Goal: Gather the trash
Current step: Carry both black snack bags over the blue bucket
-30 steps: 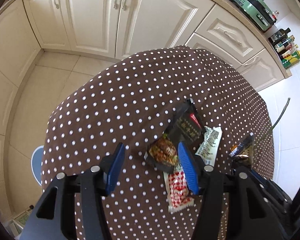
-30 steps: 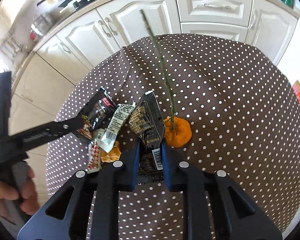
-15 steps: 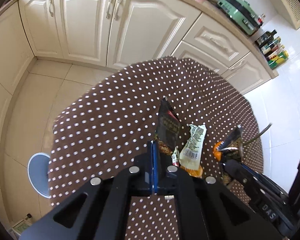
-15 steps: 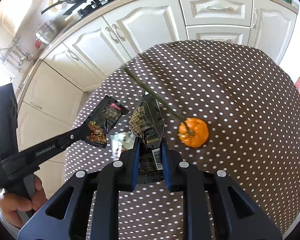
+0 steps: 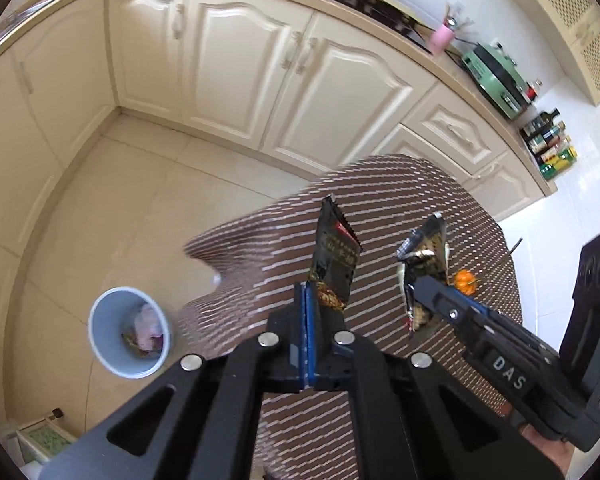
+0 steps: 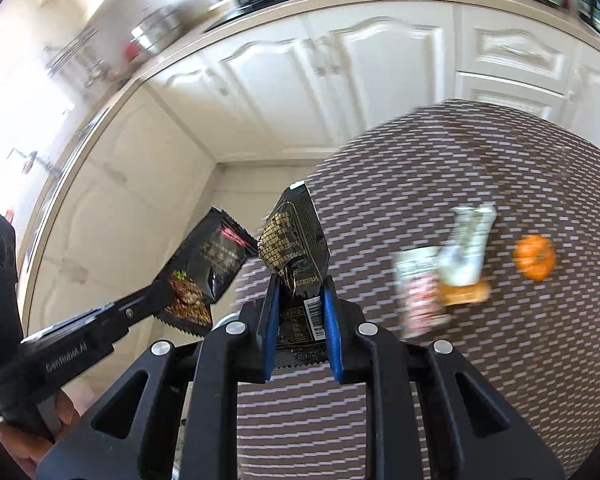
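Moved: both wrappers lifted off table (image 5: 440,200)
Left gripper (image 5: 306,300): pinching black snack wrapper (image 5: 334,256)
Right gripper (image 6: 300,304): pinching dark wrapper (image 6: 294,240)
Bin (image 5: 130,332): blue, on floor — crumpled trash inside, blurred

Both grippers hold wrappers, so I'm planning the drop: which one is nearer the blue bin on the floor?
Left. The left gripper is over the table edge on the blue bin's side; the right gripper is further across the table, over by the small pumpkin.
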`<state>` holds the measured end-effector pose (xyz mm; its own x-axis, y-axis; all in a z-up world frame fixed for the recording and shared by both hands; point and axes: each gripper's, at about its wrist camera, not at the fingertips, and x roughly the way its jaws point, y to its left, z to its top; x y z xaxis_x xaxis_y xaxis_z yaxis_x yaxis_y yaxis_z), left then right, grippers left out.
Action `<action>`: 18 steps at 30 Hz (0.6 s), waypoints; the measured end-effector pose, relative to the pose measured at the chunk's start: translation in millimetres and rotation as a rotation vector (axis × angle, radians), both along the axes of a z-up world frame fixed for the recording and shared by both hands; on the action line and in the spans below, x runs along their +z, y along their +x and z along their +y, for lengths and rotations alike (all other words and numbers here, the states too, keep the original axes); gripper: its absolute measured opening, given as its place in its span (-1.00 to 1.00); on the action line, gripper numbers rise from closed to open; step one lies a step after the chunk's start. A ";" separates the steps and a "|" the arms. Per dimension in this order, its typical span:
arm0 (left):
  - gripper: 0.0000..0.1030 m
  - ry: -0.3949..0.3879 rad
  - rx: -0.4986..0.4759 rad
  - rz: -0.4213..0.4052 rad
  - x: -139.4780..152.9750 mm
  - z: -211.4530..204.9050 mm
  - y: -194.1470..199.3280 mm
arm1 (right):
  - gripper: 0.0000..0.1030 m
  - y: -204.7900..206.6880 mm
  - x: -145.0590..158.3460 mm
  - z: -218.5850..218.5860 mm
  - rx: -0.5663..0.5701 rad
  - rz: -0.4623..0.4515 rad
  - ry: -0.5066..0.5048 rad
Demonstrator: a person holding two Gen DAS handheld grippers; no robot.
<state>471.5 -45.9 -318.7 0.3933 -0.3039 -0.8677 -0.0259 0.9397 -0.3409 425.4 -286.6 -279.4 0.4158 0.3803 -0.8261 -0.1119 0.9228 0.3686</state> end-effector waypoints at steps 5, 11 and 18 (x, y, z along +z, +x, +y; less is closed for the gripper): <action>-0.99 0.022 0.066 0.007 3.3 71.1 -32.9 | -0.64 -10.3 -3.0 72.6 0.088 0.009 0.020; -0.99 0.052 0.159 0.042 -1.2 159.8 -69.8 | -0.64 -28.8 -18.1 155.2 0.186 0.053 0.045; -0.99 0.069 0.238 0.089 -11.4 234.9 -94.4 | -0.64 -44.1 -30.3 222.7 0.260 0.095 0.051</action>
<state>377.2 189.0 -330.1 0.3674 -0.1514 -0.9177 -0.2757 0.9246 -0.2629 381.4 -63.9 -309.7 0.2200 0.5066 -0.8337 -0.3054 0.8474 0.4343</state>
